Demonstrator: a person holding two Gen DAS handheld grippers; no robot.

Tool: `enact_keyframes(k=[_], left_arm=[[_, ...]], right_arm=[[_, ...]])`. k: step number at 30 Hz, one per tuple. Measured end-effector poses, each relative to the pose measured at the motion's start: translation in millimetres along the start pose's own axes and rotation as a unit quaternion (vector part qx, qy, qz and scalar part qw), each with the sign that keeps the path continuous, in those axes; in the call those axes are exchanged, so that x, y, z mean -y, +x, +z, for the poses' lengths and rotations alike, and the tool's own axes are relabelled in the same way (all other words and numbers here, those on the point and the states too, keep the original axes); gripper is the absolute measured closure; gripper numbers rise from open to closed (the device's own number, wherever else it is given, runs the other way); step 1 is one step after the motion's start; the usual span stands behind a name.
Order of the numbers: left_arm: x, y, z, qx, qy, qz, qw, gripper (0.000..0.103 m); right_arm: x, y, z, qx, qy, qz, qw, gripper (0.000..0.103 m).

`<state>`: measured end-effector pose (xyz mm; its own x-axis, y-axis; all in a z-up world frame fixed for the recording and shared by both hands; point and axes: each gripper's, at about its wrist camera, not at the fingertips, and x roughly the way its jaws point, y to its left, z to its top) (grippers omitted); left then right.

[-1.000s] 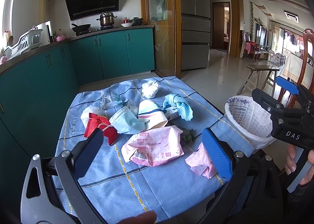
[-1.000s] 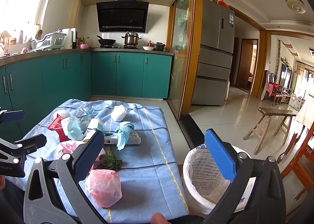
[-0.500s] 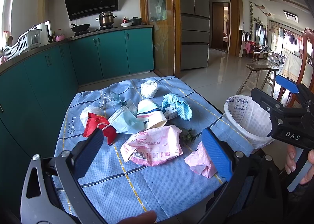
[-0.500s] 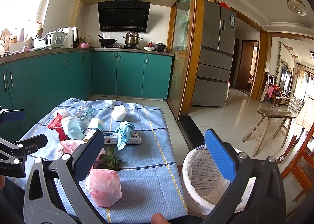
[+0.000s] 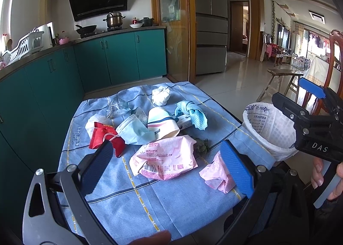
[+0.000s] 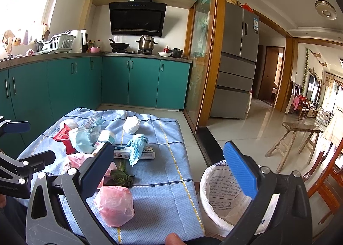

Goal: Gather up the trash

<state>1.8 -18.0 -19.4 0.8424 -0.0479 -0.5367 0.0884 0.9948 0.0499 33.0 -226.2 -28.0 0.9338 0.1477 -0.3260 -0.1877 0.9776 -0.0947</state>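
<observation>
— Fingers first: how do they stand?
— Both pairs are spread wide with nothing between them. The left gripper (image 5: 167, 170) hangs over the near edge of the worktop (image 5: 163, 202); the right gripper (image 6: 169, 172) hangs beside it, half over the trash bin (image 6: 216, 197).

— What trash is there, counted?
— One pink plastic bag (image 6: 114, 207), crumpled, nearest the right gripper's left finger. One pink printed packet (image 5: 165, 160), lying straight ahead between the left fingers (image 5: 96, 167). One sprig of green leaves (image 6: 122, 177), one red wrapper (image 5: 105, 137), one blue face mask (image 5: 135, 131), one paper cup (image 5: 161, 123) on its side, one flat box (image 6: 137, 152) with one teal cloth (image 6: 136, 145) draped over it, one white paper wad (image 5: 160, 96) at the far end, and some clear plastic (image 5: 116, 107), its count unclear.

— And the bin?
— One, white-lined, on the floor just off the worktop's right edge.

— Anything in the way?
— The pieces crowd together mid-worktop, the mask overlapping the wrapper and the cup.
</observation>
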Motion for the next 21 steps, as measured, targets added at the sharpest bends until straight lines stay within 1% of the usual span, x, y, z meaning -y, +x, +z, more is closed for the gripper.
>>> enact_keyframes(k=[21], left_arm=[[-0.5, 0.2, 0.9, -0.002, -0.001, 0.0, 1.0, 0.003]], right_arm=[[-6.1, -0.6, 4.5, 0.003, -0.012, 0.001, 1.0, 0.003]])
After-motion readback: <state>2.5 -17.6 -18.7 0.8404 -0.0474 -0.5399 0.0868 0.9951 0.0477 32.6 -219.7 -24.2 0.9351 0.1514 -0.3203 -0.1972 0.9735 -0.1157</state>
